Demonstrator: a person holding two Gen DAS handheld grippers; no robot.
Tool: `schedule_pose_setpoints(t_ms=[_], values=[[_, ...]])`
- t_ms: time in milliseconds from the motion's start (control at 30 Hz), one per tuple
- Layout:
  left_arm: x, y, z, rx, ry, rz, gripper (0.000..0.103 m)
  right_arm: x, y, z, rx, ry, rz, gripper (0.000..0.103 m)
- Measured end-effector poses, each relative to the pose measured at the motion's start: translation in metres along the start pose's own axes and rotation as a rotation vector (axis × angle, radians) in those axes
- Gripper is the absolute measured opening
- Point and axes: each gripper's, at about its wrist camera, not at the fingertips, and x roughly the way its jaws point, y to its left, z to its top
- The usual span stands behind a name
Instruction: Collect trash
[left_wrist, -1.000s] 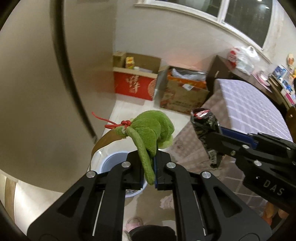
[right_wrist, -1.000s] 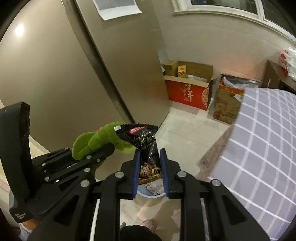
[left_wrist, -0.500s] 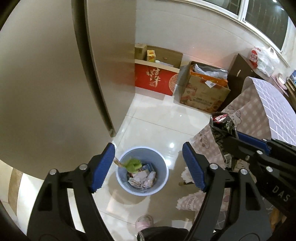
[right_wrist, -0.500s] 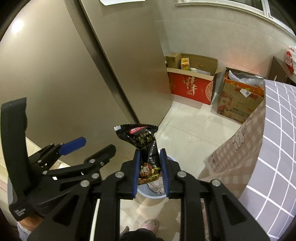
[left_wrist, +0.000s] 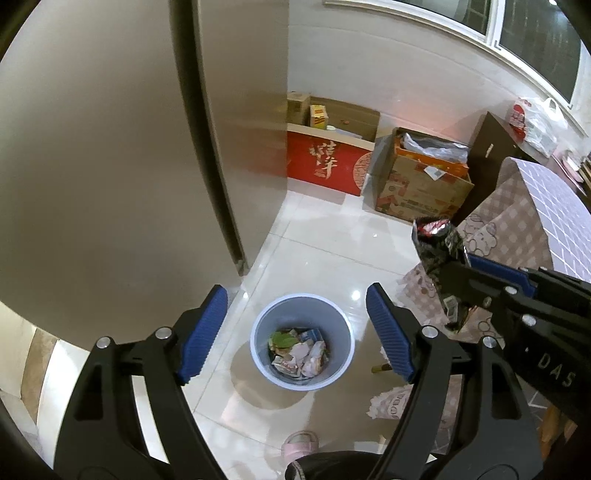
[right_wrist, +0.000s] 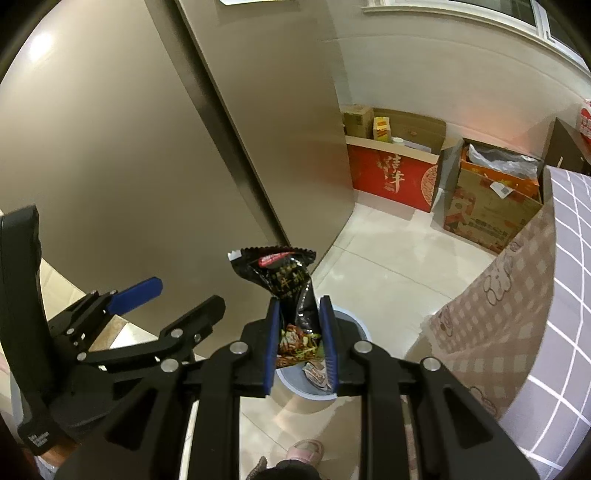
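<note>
Pale glossy floor tiles (left_wrist: 325, 258) fill the space beneath both grippers, with a tall beige cabinet door (left_wrist: 110, 147) on one side and a table under a checked lilac cloth (right_wrist: 535, 314) on the other. Nearest the lens, the left gripper (left_wrist: 295, 332) has its blue-padded fingers (left_wrist: 201, 328) spread wide with nothing between them; a second ago they pinched a green plush toy, and they opened within that second. That toy now lies as a green scrap (left_wrist: 279, 338) among the crumpled papers in the round pale-blue plastic waste bin (left_wrist: 258, 325), which stands on the floor directly below the open fingers. So one piece of trash looks delivered, and the left hand is free.

Just beside it, the right gripper (right_wrist: 298, 306) pinches a black crinkly snack wrapper with red print (right_wrist: 286, 277), the wrapper standing up out of the narrow gap, above the bin's rim. Its drop is not yet done; I judge it to be the next step, and the bin already sits partly under those fingers.

Farther back, a red cardboard box (left_wrist: 325, 166) and a brown carton stuffed with plastic (left_wrist: 421, 188) sit against the wall.
</note>
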Motion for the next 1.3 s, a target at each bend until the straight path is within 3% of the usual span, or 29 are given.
schedule_pose_setpoints(t_ms=[100, 133, 167, 233, 500, 667, 1000, 1300], values=[[-0.001, 0.007, -0.001, -0.006, 0.000, 0.028, 0.077, 0.005, 0.004, 0.004, 0.002, -0.019, 0.013, 0.027], [-0.002, 0.009, -0.001, -0.008, 0.000, 0.041, 0.078, 0.008, 0.005, 0.006, 0.007, -0.021, 0.019, 0.038], [-0.003, 0.011, -0.001, -0.008, -0.002, 0.054, 0.078, 0.010, 0.005, 0.006, 0.014, -0.023, 0.031, 0.056], [-0.007, 0.013, -0.001, -0.007, -0.003, 0.067, 0.078, 0.010, 0.006, 0.006, 0.022, -0.044, 0.025, 0.067], [-0.041, -0.001, 0.002, 0.013, -0.057, 0.055, 0.078, -0.033, 0.007, 0.001, 0.001, -0.107, -0.032, 0.070], [-0.084, -0.020, 0.005, 0.027, -0.122, 0.029, 0.078, -0.092, -0.001, -0.009, 0.003, -0.169, -0.100, 0.078], [-0.201, -0.081, -0.008, 0.115, -0.312, -0.057, 0.087, -0.235, -0.010, -0.051, 0.016, -0.346, -0.302, 0.086], [-0.293, -0.117, -0.037, 0.177, -0.463, -0.087, 0.092, -0.325, 0.000, -0.092, -0.016, -0.496, -0.377, 0.090]])
